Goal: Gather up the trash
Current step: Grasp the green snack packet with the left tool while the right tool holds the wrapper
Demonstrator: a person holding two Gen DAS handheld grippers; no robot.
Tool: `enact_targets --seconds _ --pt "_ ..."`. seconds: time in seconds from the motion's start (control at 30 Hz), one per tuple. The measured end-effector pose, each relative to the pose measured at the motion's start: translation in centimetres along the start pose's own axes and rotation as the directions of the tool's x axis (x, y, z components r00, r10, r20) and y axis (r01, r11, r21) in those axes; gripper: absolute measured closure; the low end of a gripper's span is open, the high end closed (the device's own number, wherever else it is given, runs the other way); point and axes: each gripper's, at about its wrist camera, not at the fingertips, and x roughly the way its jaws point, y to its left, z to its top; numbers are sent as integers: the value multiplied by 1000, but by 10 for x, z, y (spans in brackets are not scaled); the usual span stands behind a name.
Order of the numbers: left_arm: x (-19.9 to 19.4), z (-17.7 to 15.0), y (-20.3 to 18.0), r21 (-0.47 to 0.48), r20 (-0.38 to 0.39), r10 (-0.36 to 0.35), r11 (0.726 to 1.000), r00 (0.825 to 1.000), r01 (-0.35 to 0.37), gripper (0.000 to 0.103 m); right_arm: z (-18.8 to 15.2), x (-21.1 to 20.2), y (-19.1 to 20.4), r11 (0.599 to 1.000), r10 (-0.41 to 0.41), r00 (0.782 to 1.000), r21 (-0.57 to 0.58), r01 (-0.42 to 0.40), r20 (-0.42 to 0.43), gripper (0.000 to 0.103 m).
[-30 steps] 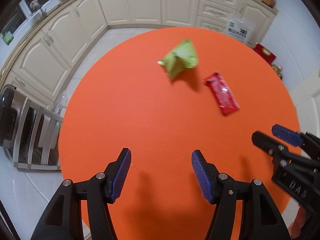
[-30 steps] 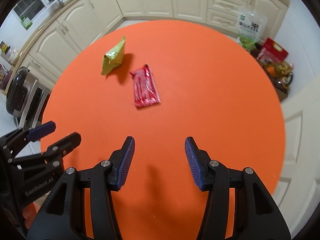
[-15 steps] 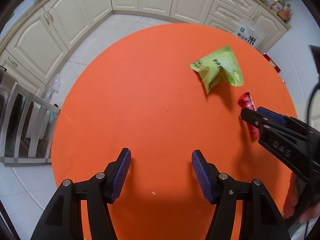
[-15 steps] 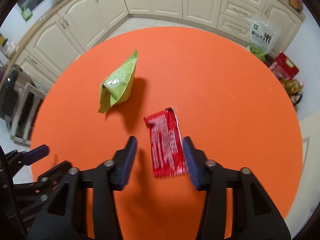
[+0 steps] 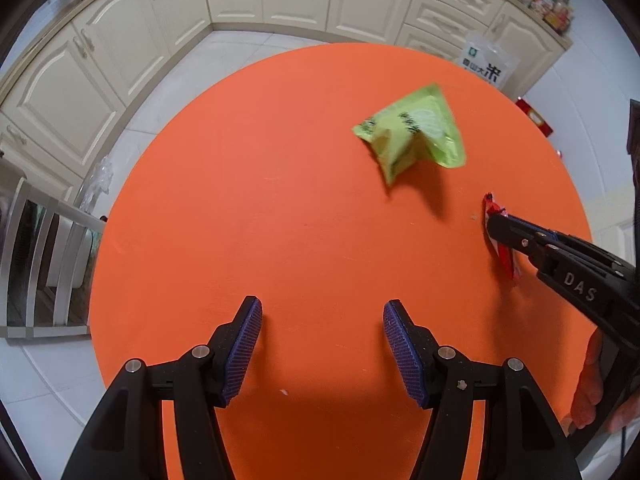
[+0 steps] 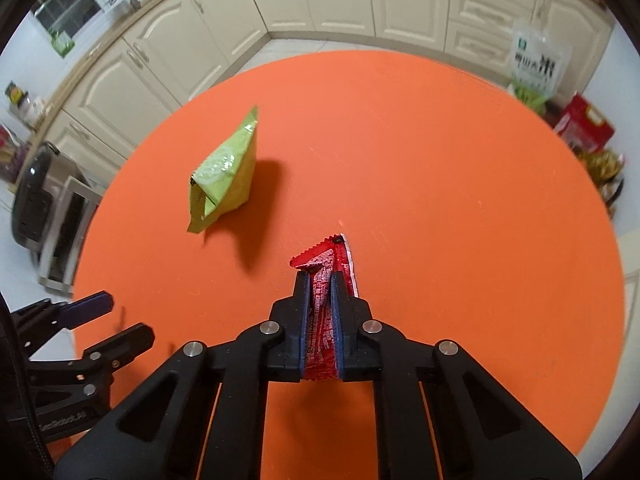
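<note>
Red crinkled foil fills the narrow gap between the right gripper's blue-padded jaws: they are clenched on the flat red snack wrapper, pinching it lengthwise so that it folds up between the pads. Its serrated far end pokes out just past the jaw tips, and its near end shows below the pads, over the round orange table. In the left wrist view the same wrapper juts out on both sides of the black jaw tips, its lower edge at the tabletop.

Beyond those jaws and off to their left, well apart, the puffy lime-green snack bag lies on the table, casting a dark shadow.

The left gripper hangs above bare orange table with its jaws released, parted about halfway and nothing between them. The green bag lies well ahead of these jaws and to their right; the red wrapper is farther right, near the table edge.
</note>
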Motion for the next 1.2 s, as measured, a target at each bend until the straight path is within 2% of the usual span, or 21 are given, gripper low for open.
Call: enact_targets --seconds 0.1,0.17,0.23,0.3,0.37,0.5,0.73,0.87,0.97,1.13,1.2 --pt "1 -1 -5 8 -20 -25 1000 999 25 44 -3 -7 -21 993 109 994 51 -109 -15 93" --pt "2 -2 -5 4 -28 -33 999 999 33 44 -12 -16 -30 981 189 982 60 -187 -30 93" --pt "-2 -4 -7 15 -17 -41 999 999 42 44 -19 -22 -34 976 211 976 55 -209 -44 93" --pt "-4 -3 -8 21 -10 -41 999 999 42 44 -25 -26 -37 985 169 985 35 -168 -38 93" --pt "-4 -4 -11 23 -10 -41 999 999 41 44 -31 -29 -43 997 66 997 27 -65 -26 93" --pt "-4 -5 -13 37 -4 -34 999 999 34 44 -38 -33 -55 999 -17 1000 31 18 -21 93" --pt "-10 7 -35 55 13 -29 998 1000 28 43 -34 -42 -61 999 0 1000 45 -1 5 93" --pt "-17 28 -50 73 46 -19 997 999 16 35 -21 -45 -54 999 16 1000 42 -17 26 93" --pt "-14 50 -60 89 46 -41 995 998 37 31 -13 -43 -53 1000 -6 999 25 6 34 93" --pt "9 83 -65 76 26 22 997 999 -24 31 1 -40 -59 1000 -11 1000 11 10 29 93" --pt "19 92 -65 61 2 28 998 1000 -28 31 8 -39 -62 1000 -9 999 10 9 36 93"
